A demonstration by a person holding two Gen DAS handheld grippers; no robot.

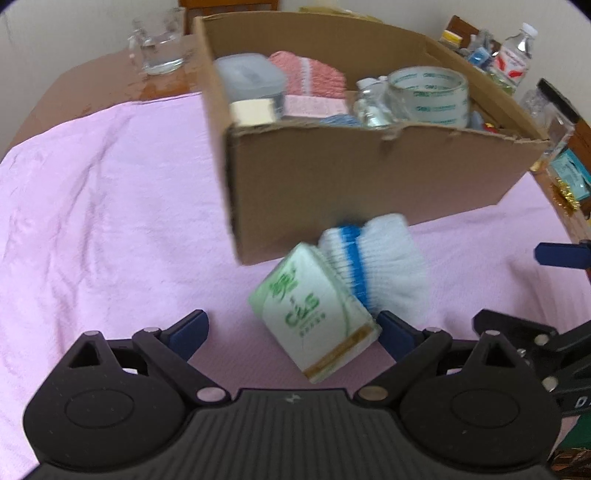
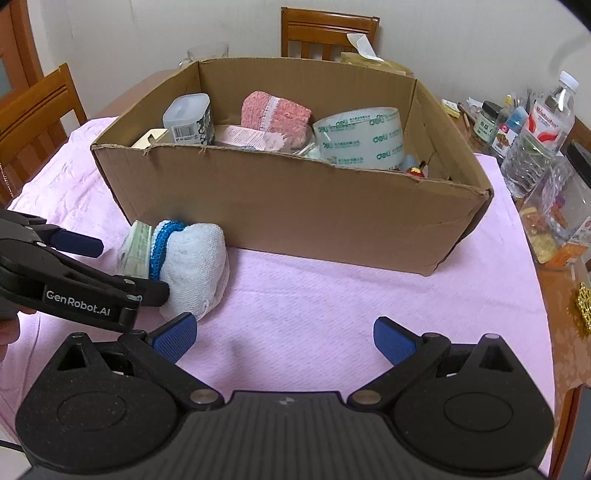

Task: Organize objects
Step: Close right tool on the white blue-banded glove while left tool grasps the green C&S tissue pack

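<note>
A green-and-white tissue pack (image 1: 317, 314) lies on the pink cloth just in front of the cardboard box (image 1: 369, 177), touching a white cloth with a blue band (image 1: 384, 262). My left gripper (image 1: 291, 332) is open, its fingers either side of the tissue pack. In the right wrist view the pack (image 2: 136, 249) and the white cloth (image 2: 192, 266) lie left of the box (image 2: 295, 206), with the left gripper (image 2: 122, 266) reaching around them. My right gripper (image 2: 284, 338) is open and empty over the pink cloth.
The box holds a tape roll (image 2: 362, 136), a pink knitted item (image 2: 273, 114), a plastic container (image 2: 190, 118) and small bottles. A glass mug (image 1: 159, 44) stands behind. Water bottles and jars (image 2: 535, 133) crowd the right table edge. Wooden chairs (image 2: 328, 33) surround the table.
</note>
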